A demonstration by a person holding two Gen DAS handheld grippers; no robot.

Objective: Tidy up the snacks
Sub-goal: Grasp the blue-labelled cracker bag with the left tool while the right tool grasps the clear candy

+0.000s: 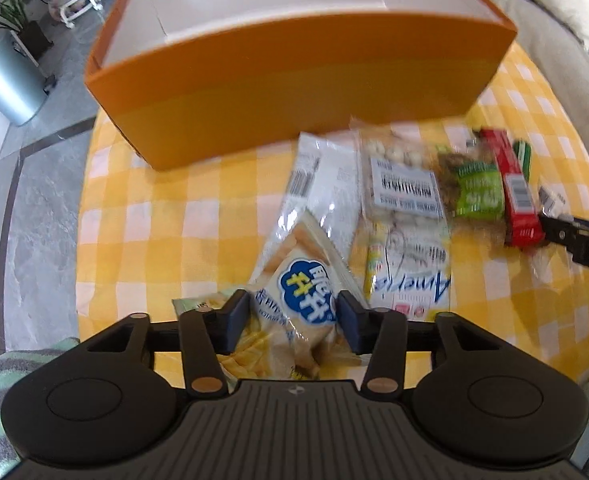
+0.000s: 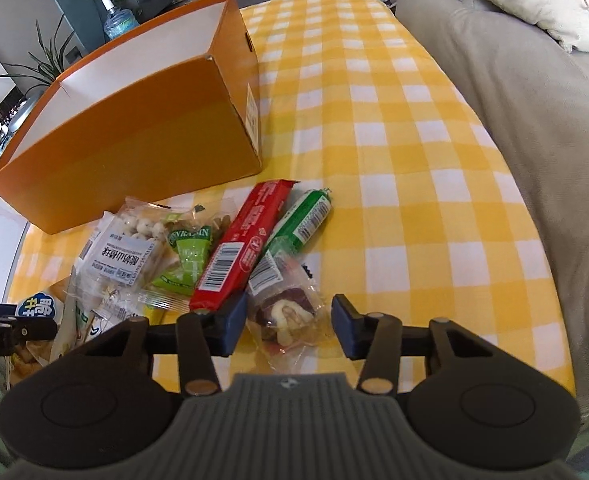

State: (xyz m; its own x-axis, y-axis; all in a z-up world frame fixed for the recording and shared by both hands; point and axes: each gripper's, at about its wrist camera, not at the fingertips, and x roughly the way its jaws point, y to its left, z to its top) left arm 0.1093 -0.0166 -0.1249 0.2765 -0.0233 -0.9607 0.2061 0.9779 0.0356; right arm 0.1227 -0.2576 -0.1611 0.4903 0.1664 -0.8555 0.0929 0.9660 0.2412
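In the left wrist view my left gripper [image 1: 292, 306] is shut on a cracker packet with a blue cloud logo [image 1: 306, 280], both pads against its sides. That packet lies on other packets, just in front of the open orange box [image 1: 294, 92]. In the right wrist view my right gripper [image 2: 289, 307] points down at the table with its jaws apart. A small clear packet holding a dark and white snack [image 2: 288, 314] lies flat between the fingers, and I see no squeeze on its wrapper. A red bar [image 2: 246, 240] and a green sausage [image 2: 302, 220] lie just beyond it.
A white-ball snack bag [image 2: 130, 248] and a green raisin packet [image 2: 188, 256] lie left of the red bar. The yellow checked tablecloth [image 2: 374, 140] stretches bare to the right. A grey sofa [image 2: 534, 140] borders the right edge. A metal bin [image 1: 10, 76] stands on the floor at left.
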